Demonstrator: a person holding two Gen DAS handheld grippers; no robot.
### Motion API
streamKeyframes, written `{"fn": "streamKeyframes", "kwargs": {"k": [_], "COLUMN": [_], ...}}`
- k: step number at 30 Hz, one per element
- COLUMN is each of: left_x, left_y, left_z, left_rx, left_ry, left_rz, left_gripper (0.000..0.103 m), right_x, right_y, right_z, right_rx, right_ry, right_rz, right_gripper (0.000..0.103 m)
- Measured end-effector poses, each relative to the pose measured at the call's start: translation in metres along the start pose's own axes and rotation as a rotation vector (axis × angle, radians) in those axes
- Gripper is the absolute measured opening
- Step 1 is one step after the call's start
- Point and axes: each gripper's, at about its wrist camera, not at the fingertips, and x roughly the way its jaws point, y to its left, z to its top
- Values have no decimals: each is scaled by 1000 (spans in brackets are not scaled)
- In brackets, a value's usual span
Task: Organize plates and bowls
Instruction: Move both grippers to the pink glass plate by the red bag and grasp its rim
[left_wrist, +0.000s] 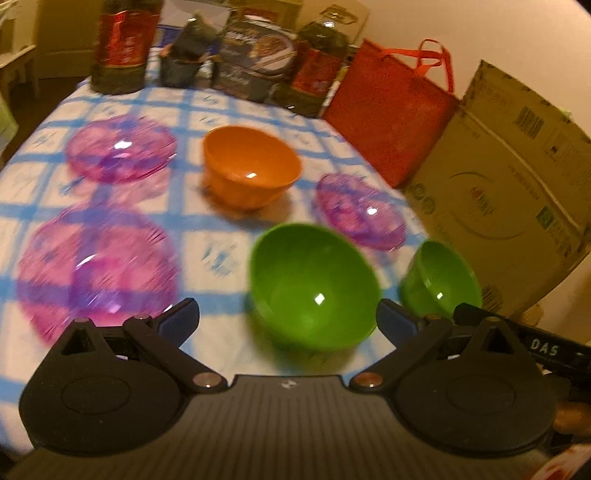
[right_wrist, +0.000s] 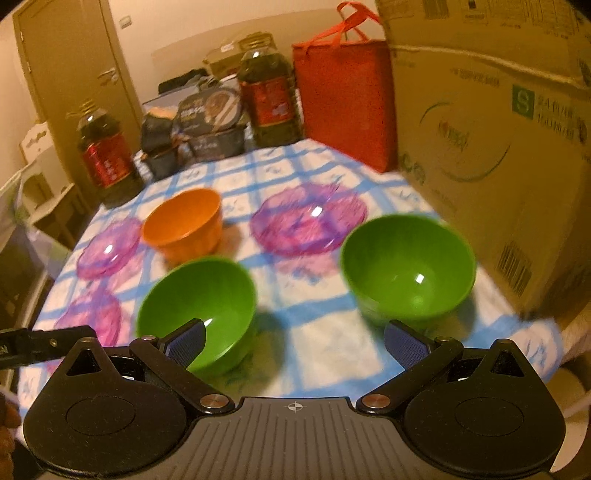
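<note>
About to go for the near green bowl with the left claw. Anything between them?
Nothing visible. The left claw is open, and the green bowl sits right ahead of it on the checked tablecloth. The second green bowl stands apart to its right.

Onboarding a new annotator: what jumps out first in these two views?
Two bright green bowls stand near the table's front edge, with an orange bowl behind them. Three translucent purple plates lie spread over the blue-checked tablecloth, none stacked yet. Both tongs, left and right, hang open and empty above the near edge.
</note>
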Motion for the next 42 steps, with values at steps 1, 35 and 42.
{"fn": "streamKeyframes", "kwargs": {"k": [1,35,42], "left_x": [5,244,263], "left_y": [-3,-87,-90], "left_z": [6,123,120], "left_rx": [2,112,139], "left_ry": [3,200,232], "left_rz": [-11,77,115], "left_gripper": [101,78,70], "right_x": [2,221,242], "right_y": [-4,-111,-110], "right_z": [6,151,149], "right_rx": [-3,17,9], "right_ry": [-4,310,361], "right_rz": [-5,28,51], "right_gripper": [102,48,45]}}
